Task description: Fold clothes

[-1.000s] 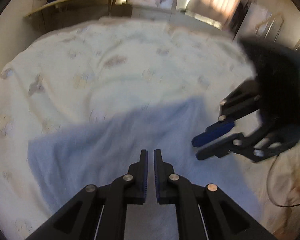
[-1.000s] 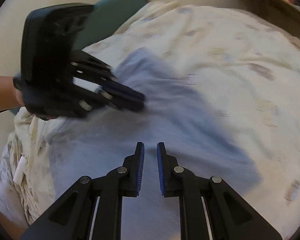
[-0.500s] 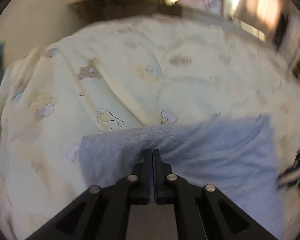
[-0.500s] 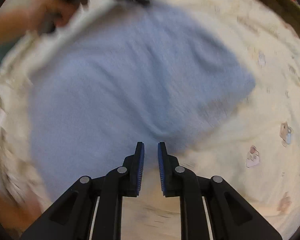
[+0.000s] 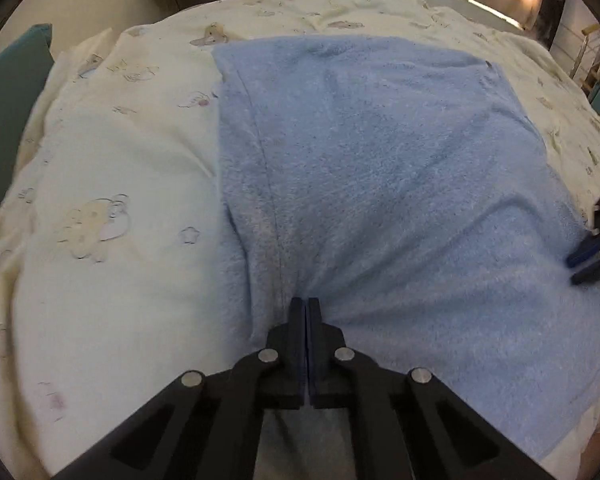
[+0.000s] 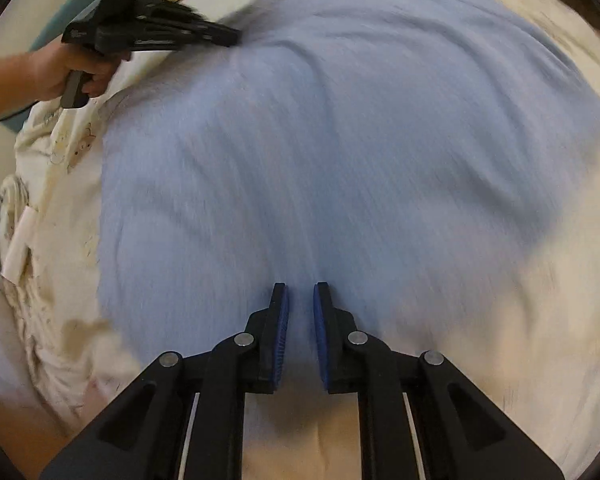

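Towel (image 5: pixel 380 168) lies spread on bed (image 5: pixel 112 184), folding barely begun; left gripper (image 5: pixel 307 308) pinches its near edge, right gripper (image 6: pixel 301 312) narrowly apart over cloth.

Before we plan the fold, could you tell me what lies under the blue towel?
The blue towel lies on a cream cartoon-print bedspread, visible around it. Whatever is beneath the towel's middle is covered.
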`<action>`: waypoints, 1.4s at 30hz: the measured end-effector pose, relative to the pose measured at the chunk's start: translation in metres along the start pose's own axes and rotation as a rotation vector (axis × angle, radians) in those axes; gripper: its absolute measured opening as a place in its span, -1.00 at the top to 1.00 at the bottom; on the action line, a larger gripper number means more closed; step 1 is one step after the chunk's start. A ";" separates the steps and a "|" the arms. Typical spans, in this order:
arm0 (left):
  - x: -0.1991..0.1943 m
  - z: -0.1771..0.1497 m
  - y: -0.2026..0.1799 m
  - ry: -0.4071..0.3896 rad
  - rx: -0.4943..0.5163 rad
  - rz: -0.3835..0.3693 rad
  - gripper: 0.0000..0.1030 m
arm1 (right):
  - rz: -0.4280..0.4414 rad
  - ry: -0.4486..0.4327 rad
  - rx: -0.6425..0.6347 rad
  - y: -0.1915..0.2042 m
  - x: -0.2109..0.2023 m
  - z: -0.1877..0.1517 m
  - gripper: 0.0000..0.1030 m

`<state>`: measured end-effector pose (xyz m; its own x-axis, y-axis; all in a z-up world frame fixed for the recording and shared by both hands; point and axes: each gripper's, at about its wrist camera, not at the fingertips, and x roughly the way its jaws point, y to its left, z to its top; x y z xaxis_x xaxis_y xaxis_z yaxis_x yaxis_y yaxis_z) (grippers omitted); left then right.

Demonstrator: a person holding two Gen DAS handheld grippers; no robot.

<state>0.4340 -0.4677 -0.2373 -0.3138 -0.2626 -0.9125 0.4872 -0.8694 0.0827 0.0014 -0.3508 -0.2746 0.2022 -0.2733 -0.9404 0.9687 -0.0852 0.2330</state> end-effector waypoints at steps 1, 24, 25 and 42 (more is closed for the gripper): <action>-0.009 0.000 -0.005 -0.005 -0.007 0.015 0.95 | -0.005 0.002 0.005 0.002 -0.005 -0.006 0.72; -0.064 -0.047 -0.101 -0.039 -0.063 -0.117 0.66 | -0.002 -0.179 0.079 0.022 -0.040 -0.058 0.69; -0.066 -0.038 -0.105 -0.077 -0.067 -0.116 0.60 | -0.007 -0.250 0.086 0.018 -0.051 -0.049 0.69; 0.011 -0.001 -0.206 -0.125 -0.321 -0.255 0.55 | -0.176 -0.409 0.188 -0.128 -0.041 0.102 0.69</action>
<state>0.3313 -0.2914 -0.2653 -0.5440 -0.1217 -0.8302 0.6038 -0.7439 -0.2866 -0.1454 -0.4267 -0.2409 -0.0723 -0.5905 -0.8038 0.9328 -0.3253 0.1551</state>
